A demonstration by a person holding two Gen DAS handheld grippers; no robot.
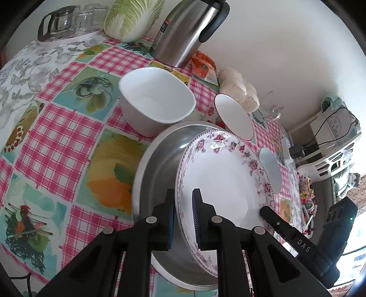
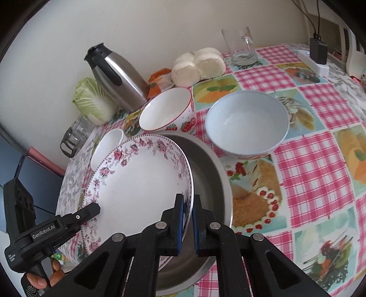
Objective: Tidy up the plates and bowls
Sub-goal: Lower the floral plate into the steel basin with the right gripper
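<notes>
A white plate with a pink flower border (image 1: 226, 182) (image 2: 141, 182) hangs just over a round steel basin (image 1: 157, 160) (image 2: 210, 169). My left gripper (image 1: 184, 194) is shut on one side of the plate's rim. My right gripper (image 2: 188, 196) is shut on the opposite side. Each view also shows one finger (image 1: 272, 217) (image 2: 89, 211) of the other gripper on the plate's far rim. Behind the basin stand a white square bowl (image 1: 157, 100) (image 2: 107, 146), a strawberry-patterned bowl (image 1: 233, 116) (image 2: 167, 112) and a pale blue bowl (image 1: 270, 169) (image 2: 247, 123).
A checked, fruit-printed cloth (image 2: 308, 160) covers the table. Along the wall stand a steel thermos jug (image 1: 183, 32) (image 2: 116, 77), a cabbage (image 1: 132, 18), a glass pot (image 1: 57, 22), bagged white buns (image 2: 199, 66) and a glass mug (image 2: 242, 45). A power strip (image 2: 313, 61) lies at the far right.
</notes>
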